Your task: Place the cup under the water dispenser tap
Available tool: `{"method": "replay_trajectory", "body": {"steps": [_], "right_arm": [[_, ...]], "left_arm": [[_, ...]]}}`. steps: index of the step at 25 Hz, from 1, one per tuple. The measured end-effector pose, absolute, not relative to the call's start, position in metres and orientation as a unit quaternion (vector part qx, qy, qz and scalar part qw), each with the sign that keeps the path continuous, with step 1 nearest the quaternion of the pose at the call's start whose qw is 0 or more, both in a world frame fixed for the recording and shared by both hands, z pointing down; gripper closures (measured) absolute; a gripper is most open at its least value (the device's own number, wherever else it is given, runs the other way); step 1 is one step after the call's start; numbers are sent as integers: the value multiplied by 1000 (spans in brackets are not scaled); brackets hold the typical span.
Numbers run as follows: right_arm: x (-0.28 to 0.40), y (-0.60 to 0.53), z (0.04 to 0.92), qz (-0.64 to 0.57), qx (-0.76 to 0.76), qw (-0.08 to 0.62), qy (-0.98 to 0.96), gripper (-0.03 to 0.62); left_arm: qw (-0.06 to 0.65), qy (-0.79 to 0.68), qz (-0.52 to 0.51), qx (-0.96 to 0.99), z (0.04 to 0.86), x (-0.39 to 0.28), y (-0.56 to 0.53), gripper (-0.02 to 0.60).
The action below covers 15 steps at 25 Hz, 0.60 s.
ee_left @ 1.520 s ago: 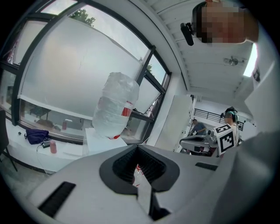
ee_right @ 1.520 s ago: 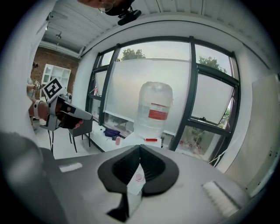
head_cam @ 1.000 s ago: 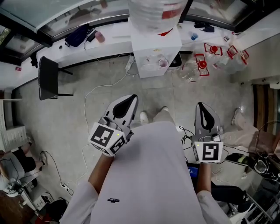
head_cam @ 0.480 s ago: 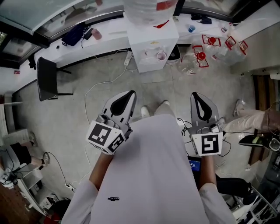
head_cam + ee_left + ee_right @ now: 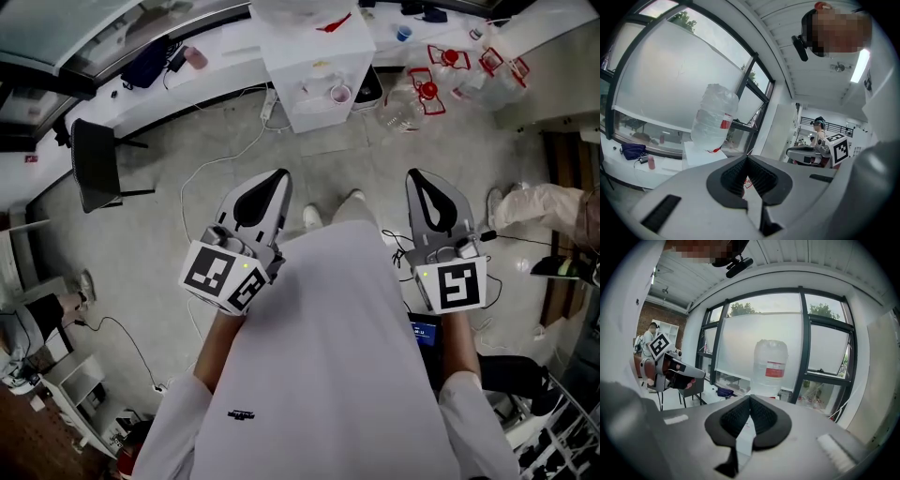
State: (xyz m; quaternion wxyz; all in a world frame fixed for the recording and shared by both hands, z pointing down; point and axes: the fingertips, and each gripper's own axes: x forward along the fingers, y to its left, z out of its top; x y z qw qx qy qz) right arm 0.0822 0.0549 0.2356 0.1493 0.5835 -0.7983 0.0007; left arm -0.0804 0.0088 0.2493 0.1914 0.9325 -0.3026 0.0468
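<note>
Left tongs (image 5: pixel 278 183): jaws meeting, gripping nothing, hovering by the person's torso, well apart from the water dispenser (image 5: pixel 314 56). Pink cup (image 5: pixel 340 93) is sitting in the dispenser's front recess, seemingly beneath the tap; too small to confirm. Right tongs (image 5: pixel 421 181): jaws likewise pressing together, empty. Placement is looking done.

The water dispenser (image 5: pixel 314 58) is a white box topped by a large clear bottle (image 5: pixel 771 364), neck down, with a red label. A small pale pink cup (image 5: pixel 340 94) stands upright, mouth up, in its front recess. The tap itself cannot be made out.
</note>
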Motion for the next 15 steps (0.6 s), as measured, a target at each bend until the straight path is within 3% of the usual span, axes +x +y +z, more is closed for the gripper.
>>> {"method": "replay_trajectory", "body": {"steps": [15], "right_arm": [[84,57,234,-3,580,152,-801,583]], "left_arm": [[192,-296,50,934,251,-70,6,581]]}}
